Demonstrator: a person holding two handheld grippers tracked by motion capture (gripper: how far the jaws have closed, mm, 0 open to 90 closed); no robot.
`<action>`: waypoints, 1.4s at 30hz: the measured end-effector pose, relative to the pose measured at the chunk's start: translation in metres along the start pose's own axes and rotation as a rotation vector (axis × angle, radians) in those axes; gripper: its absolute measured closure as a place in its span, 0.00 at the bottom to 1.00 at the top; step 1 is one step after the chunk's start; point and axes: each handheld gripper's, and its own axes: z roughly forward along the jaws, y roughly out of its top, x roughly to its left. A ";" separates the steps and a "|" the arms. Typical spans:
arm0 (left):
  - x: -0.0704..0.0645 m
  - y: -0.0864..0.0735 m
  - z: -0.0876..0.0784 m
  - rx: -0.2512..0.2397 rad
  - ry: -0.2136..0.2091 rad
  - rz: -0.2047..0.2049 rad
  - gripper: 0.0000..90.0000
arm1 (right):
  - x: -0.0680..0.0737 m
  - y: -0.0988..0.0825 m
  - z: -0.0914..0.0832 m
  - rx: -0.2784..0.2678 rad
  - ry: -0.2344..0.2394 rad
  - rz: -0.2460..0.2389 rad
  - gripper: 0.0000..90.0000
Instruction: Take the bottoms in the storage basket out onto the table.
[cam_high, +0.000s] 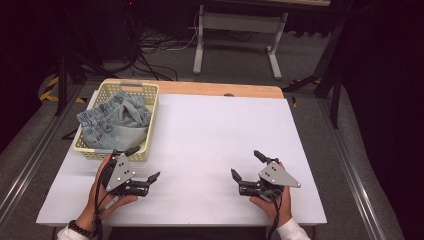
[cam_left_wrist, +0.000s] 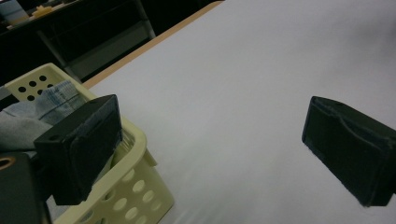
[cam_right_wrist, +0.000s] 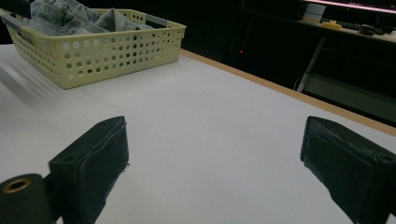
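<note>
Your left gripper sits near-left on the white table, jaws spread wide, holding nothing, just beside the near edge of the yellow basket. The denim clothes lie heaped in that basket, far-left. Your right gripper, near-right, is also released and empty, well apart from the basket.

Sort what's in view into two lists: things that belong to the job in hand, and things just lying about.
Belongs to the job:
- denim garment, bundled in the basket
- yellow perforated basket, at the table's left
- left gripper, open, beside the basket
- right gripper, open, over the bare white table

Just lying about:
- white frame legs on the floor beyond
- cables on the floor
</note>
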 end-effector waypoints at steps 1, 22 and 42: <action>0.000 0.000 -0.001 -0.003 0.003 -0.002 0.07 | 0.000 -0.001 0.000 -0.002 -0.004 0.004 0.09; 0.026 0.006 -0.016 0.033 0.060 -0.067 0.11 | -0.001 -0.008 0.008 0.029 0.013 -0.013 0.10; 0.121 0.031 0.028 0.275 0.157 -0.151 0.09 | 0.004 -0.015 0.016 0.093 0.042 -0.012 0.10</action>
